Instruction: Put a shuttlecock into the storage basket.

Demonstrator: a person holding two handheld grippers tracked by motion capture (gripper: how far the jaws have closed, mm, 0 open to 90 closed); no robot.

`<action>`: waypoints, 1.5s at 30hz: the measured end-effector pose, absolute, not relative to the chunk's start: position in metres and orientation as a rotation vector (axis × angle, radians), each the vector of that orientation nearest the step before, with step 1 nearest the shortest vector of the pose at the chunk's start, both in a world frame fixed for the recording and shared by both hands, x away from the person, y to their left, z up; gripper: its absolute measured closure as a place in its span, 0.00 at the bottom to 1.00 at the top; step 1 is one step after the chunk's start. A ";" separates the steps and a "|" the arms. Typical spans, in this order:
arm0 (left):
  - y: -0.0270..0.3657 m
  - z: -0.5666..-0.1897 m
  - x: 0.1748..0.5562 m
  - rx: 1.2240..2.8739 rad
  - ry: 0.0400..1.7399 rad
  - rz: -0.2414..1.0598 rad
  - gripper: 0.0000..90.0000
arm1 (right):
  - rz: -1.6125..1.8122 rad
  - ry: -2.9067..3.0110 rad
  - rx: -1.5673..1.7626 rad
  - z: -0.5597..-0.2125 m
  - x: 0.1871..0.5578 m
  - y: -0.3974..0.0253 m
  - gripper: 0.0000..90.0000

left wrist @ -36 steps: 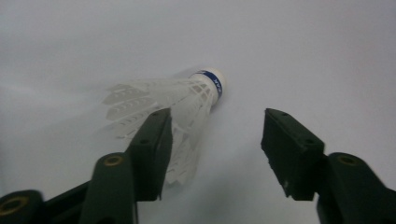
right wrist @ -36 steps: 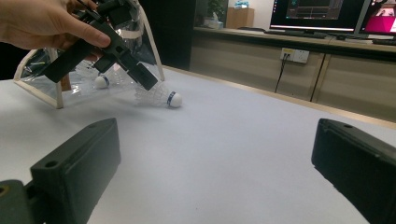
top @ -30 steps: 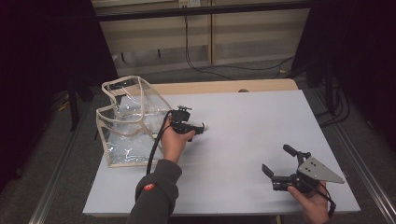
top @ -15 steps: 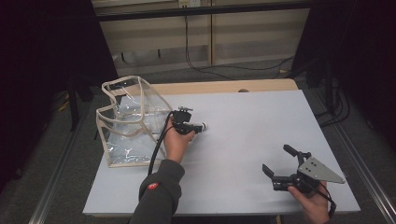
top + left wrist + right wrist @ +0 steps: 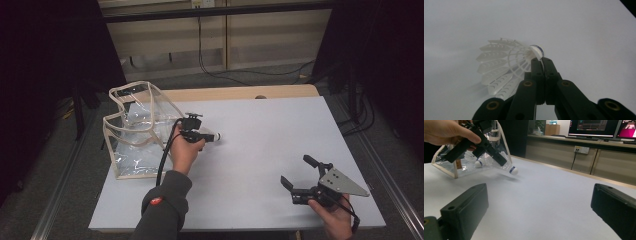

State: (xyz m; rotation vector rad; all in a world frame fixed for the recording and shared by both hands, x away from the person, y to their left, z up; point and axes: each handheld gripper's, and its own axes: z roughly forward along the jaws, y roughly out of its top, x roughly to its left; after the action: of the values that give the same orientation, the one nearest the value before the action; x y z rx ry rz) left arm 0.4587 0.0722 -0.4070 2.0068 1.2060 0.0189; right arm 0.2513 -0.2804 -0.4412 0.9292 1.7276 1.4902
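My left gripper (image 5: pixel 207 135) is shut on a white shuttlecock (image 5: pixel 215 136) and holds it just over the white table (image 5: pixel 270 125), beside the open mouth of a clear plastic bag (image 5: pixel 134 131). In the left gripper view the jaws (image 5: pixel 541 61) pinch the shuttlecock (image 5: pixel 504 66) near its blue-banded cork. The right gripper view shows that shuttlecock (image 5: pixel 510 168) with a shadow under it, cork pointing away from the bag (image 5: pixel 449 166). Another shuttlecock (image 5: pixel 478 164) lies inside the bag. My right gripper (image 5: pixel 296 171) stands open and empty at the near right; its jaws (image 5: pixel 539 195) are wide apart.
The bag lies on its side at the table's left edge, with a wooden strip (image 5: pixel 240 93) along the far edge. Cabinets and cables (image 5: pixel 215 55) stand behind the table, and monitors (image 5: pixel 596 127) sit on a counter.
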 end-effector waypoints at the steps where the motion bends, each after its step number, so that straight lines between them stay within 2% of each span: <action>1: 0.073 -0.405 0.458 2.012 1.203 0.012 0.99 | 1.490 1.728 0.929 -0.441 0.251 -0.280 0.02; 19: 0.074 -0.360 0.445 2.060 1.151 -0.065 1.00 | 1.493 1.728 0.926 -0.441 0.251 -0.279 0.02; 45: 0.082 -0.301 0.434 2.145 1.081 -0.090 1.00 | 1.495 1.724 0.931 -0.440 0.250 -0.279 0.02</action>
State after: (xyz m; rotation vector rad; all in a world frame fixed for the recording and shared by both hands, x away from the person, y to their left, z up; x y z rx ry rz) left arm 0.4335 0.0816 -0.3013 2.1449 1.0810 -0.0900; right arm 0.2502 -0.2793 -0.4404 0.9309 1.7238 1.4951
